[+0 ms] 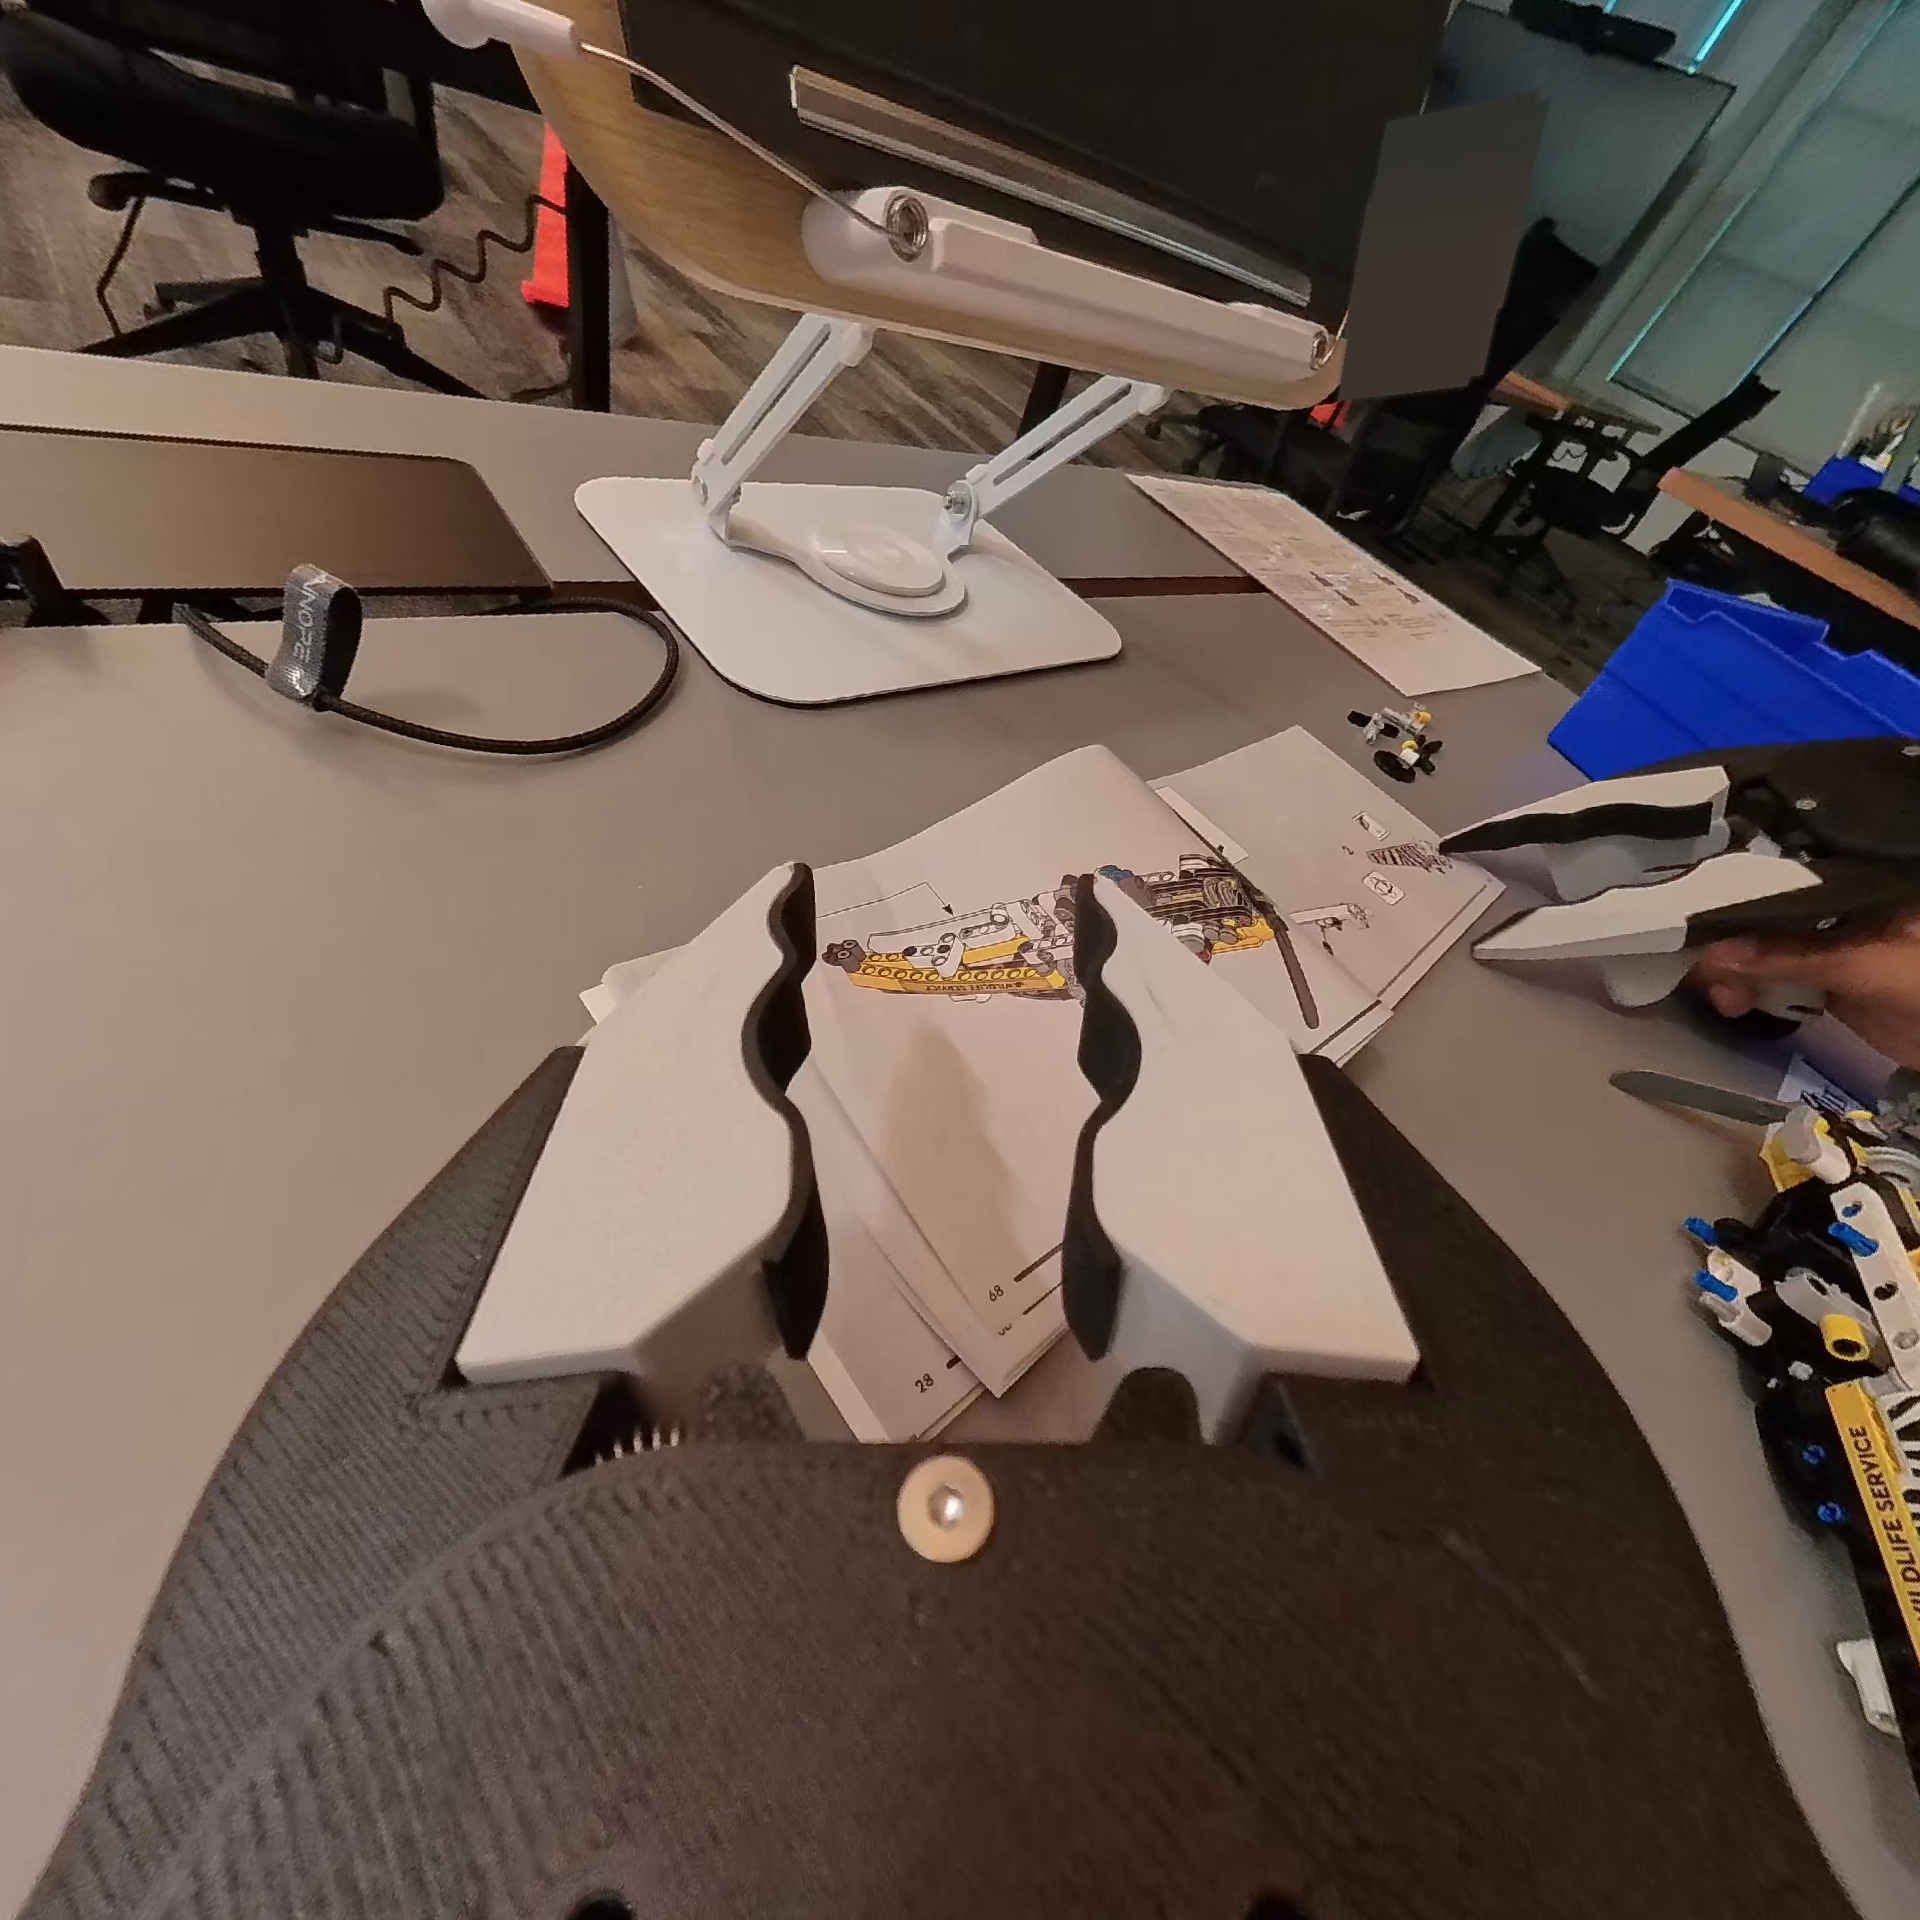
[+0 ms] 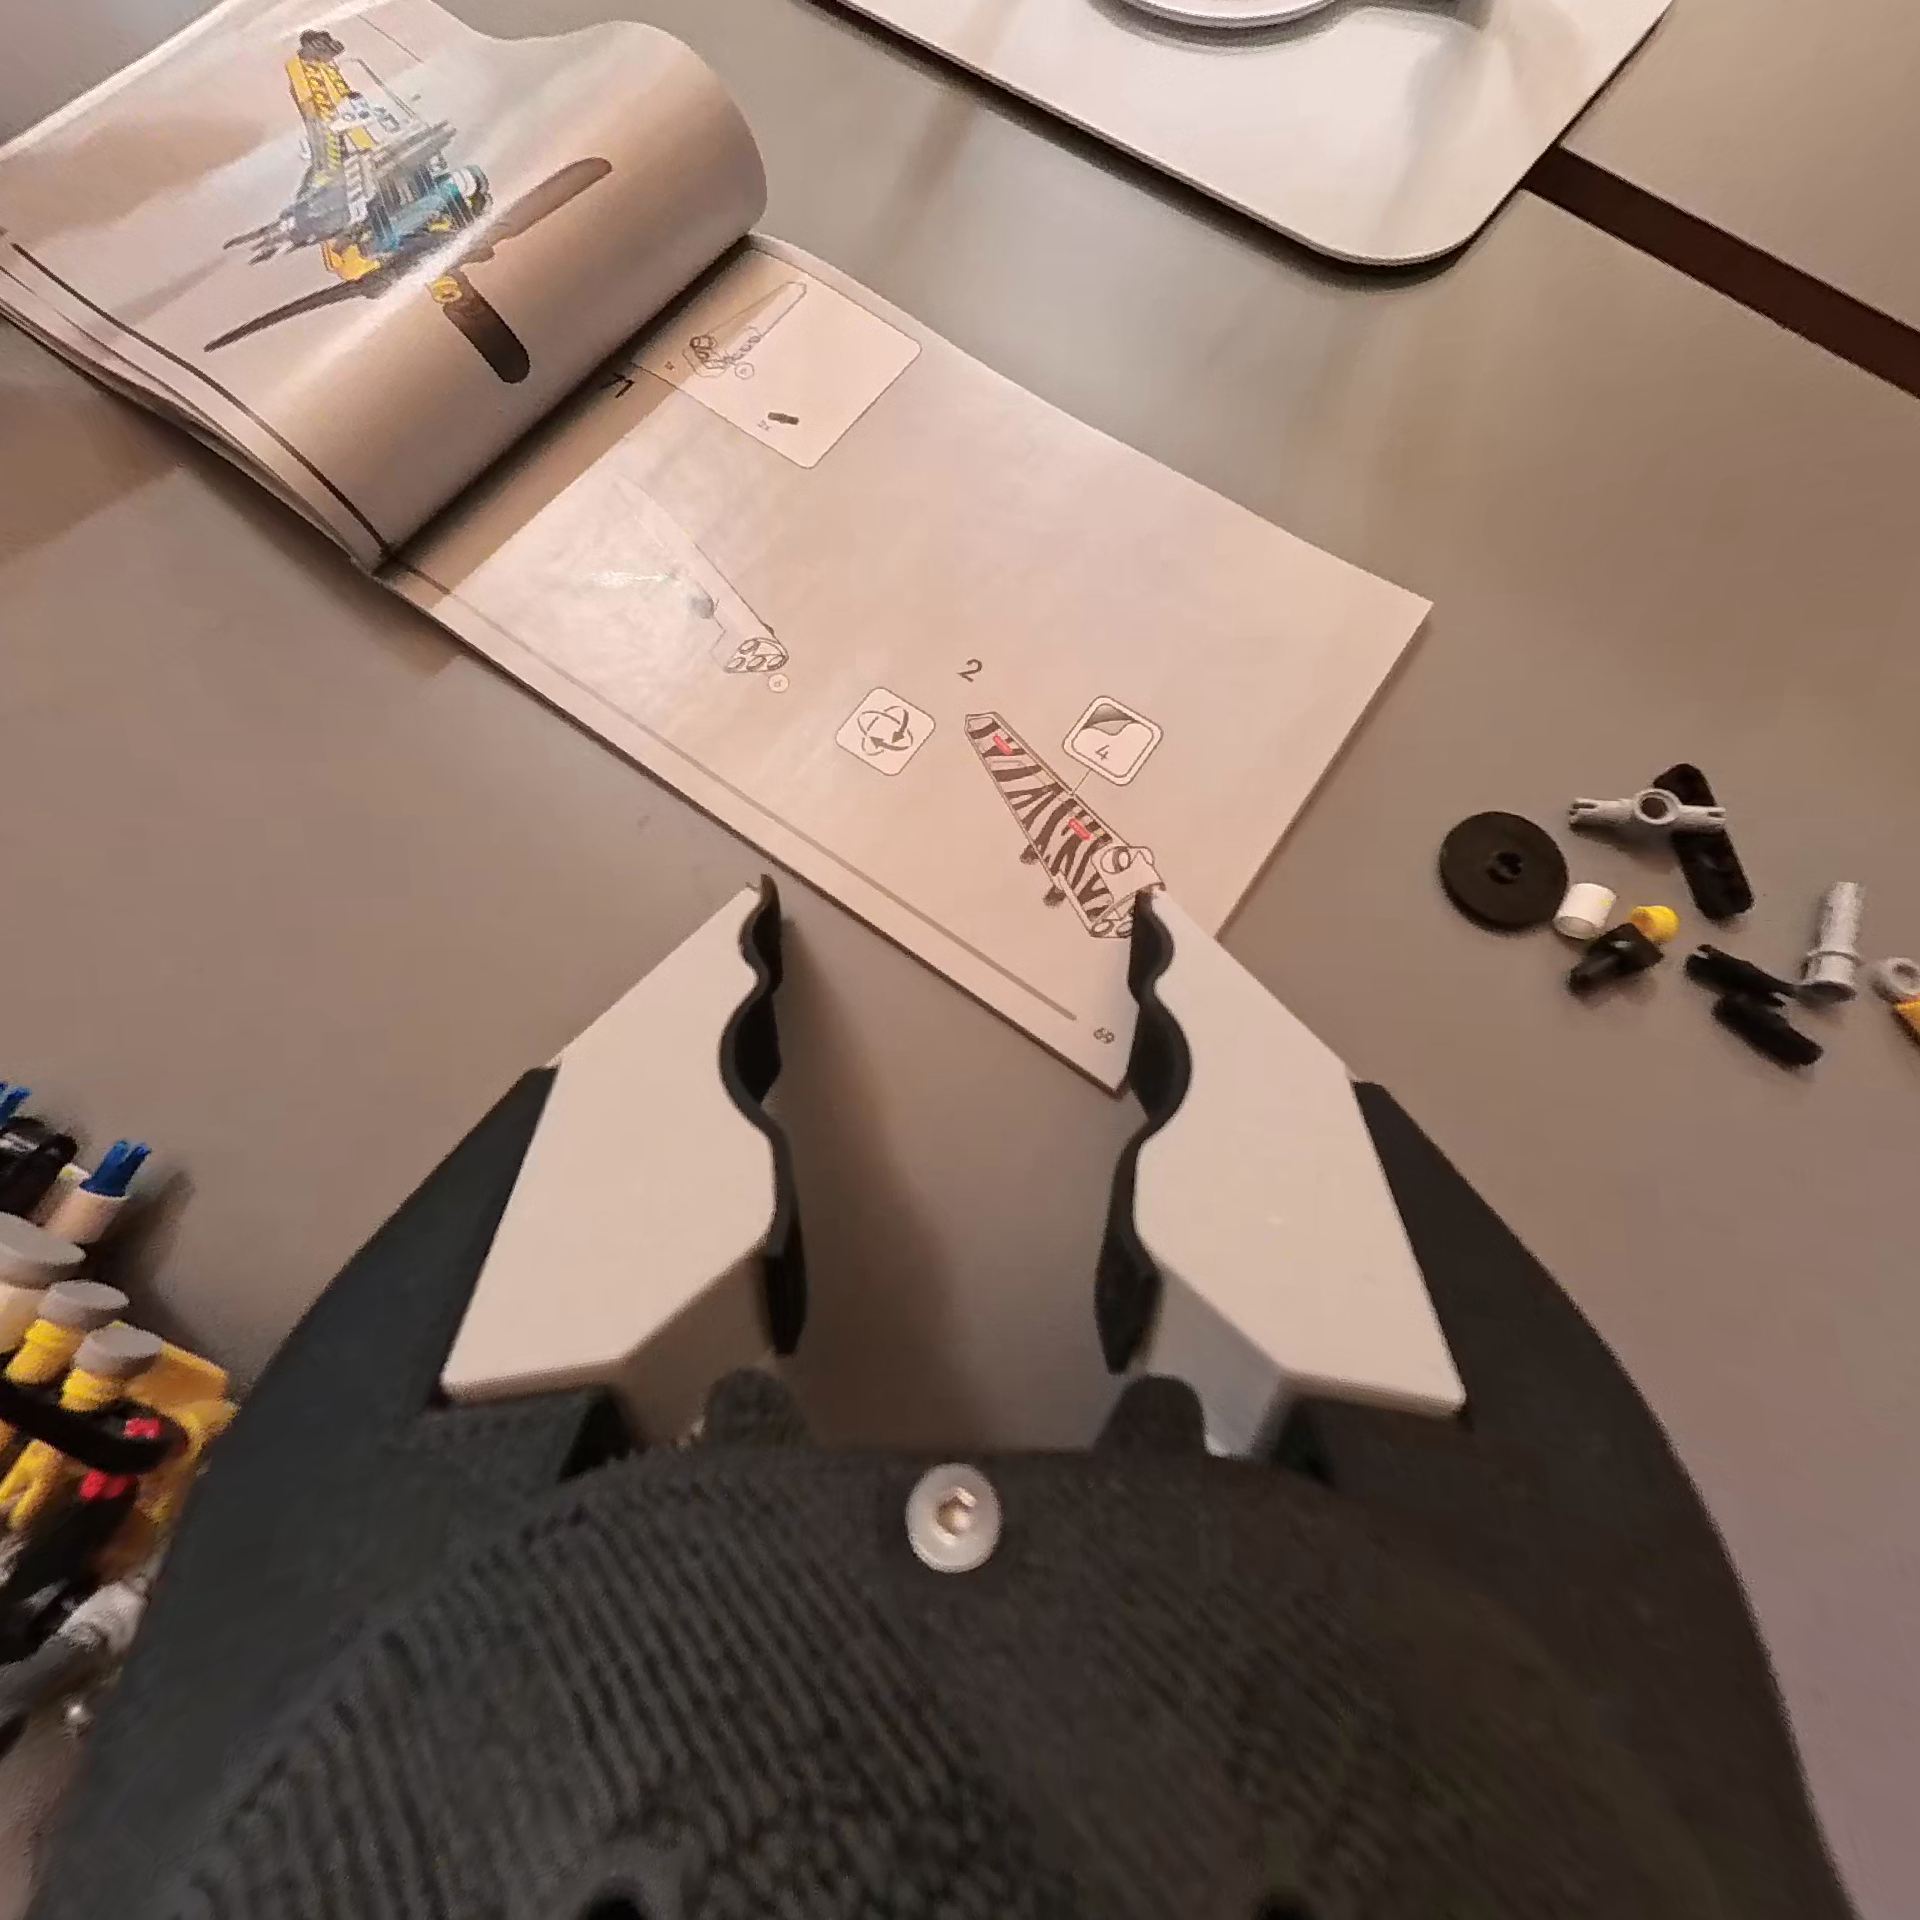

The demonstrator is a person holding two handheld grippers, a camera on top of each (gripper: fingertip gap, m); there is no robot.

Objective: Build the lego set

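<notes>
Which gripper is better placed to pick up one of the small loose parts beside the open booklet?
Right. The right gripper is open beside the loose parts; the left gripper is open over the booklet, farther away.

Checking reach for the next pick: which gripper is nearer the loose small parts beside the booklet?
Right. The right gripper hovers open just left of the loose parts; the left gripper is over the booklet's far side.

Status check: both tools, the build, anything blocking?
Left tool open, empty, over open instruction booklet. Right tool open, empty. Yellow-and-black partly built model untouched. Small loose parts clear of both.
</notes>
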